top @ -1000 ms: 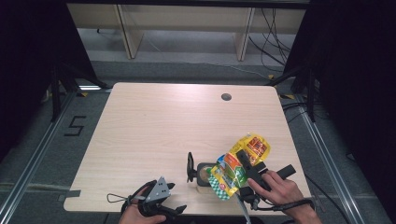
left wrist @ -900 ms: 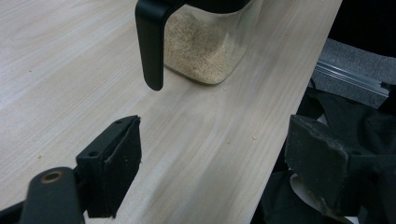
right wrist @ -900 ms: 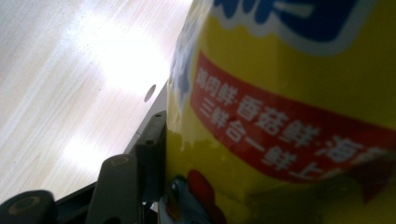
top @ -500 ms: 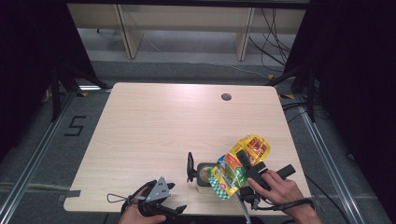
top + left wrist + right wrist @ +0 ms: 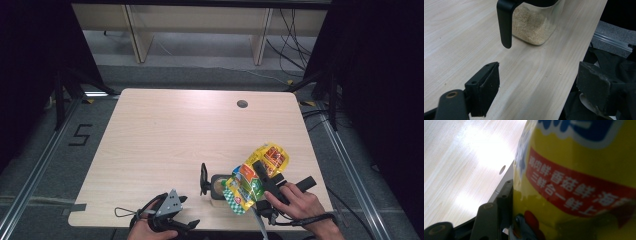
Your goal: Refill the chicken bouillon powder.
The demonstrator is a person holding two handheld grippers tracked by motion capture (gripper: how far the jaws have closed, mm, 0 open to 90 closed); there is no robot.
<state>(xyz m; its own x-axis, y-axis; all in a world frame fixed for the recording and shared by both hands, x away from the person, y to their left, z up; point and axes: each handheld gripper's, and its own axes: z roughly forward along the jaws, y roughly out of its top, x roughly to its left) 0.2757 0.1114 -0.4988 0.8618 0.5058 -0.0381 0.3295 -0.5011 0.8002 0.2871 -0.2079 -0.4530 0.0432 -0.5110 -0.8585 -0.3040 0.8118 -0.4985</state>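
1. A light wooden table (image 5: 165,145) with a round cable hole (image 5: 242,104) stands on grey floor.
2. A pale wooden shelf unit (image 5: 200,22) lies beyond it.
3. Black curtains (image 5: 30,60) flank both sides.
4. Floor tape forms a "5" (image 5: 80,135).

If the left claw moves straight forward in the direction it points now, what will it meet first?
Probably the black handle of the clear container holding pale granules. It hangs ahead of the open left claw, slightly toward one jaw; depth is unclear, so the container wall may come first.
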